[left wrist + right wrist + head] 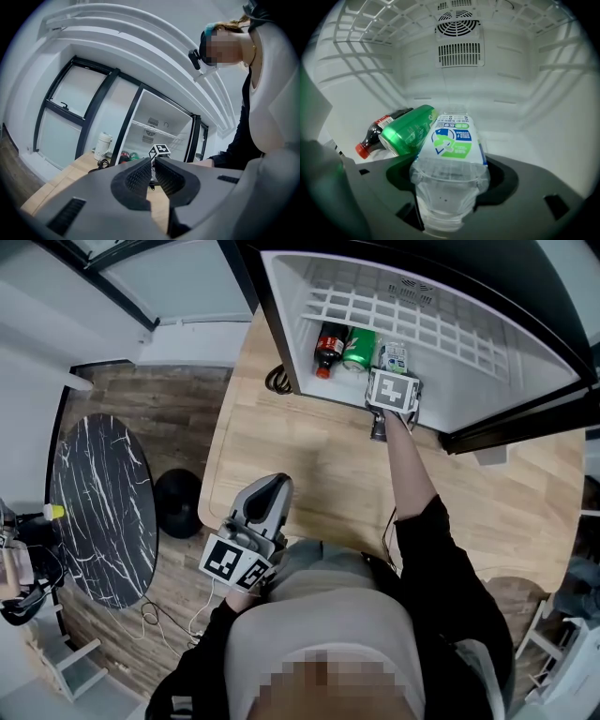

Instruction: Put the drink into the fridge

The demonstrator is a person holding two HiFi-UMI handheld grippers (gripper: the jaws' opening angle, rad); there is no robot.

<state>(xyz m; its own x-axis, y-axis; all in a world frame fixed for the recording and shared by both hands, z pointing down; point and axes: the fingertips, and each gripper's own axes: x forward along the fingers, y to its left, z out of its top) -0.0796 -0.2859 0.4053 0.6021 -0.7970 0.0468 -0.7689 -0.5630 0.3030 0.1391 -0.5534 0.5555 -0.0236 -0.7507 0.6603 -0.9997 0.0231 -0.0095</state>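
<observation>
Placing step: the right tool pinches the clear plastic green-labelled bottle inside the white fridge, just beside a green can. Next, probably set it down and release. The left tool idles, pressed together.

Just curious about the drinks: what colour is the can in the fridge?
The can is green, clearest in the right gripper view.

No wording can be read. The clear bottle at the centre of the right gripper view carries a white label — a blue-and-green emblem with fine print, too small to make out. The green can and dark bottle to its left show only blurred print.
</observation>
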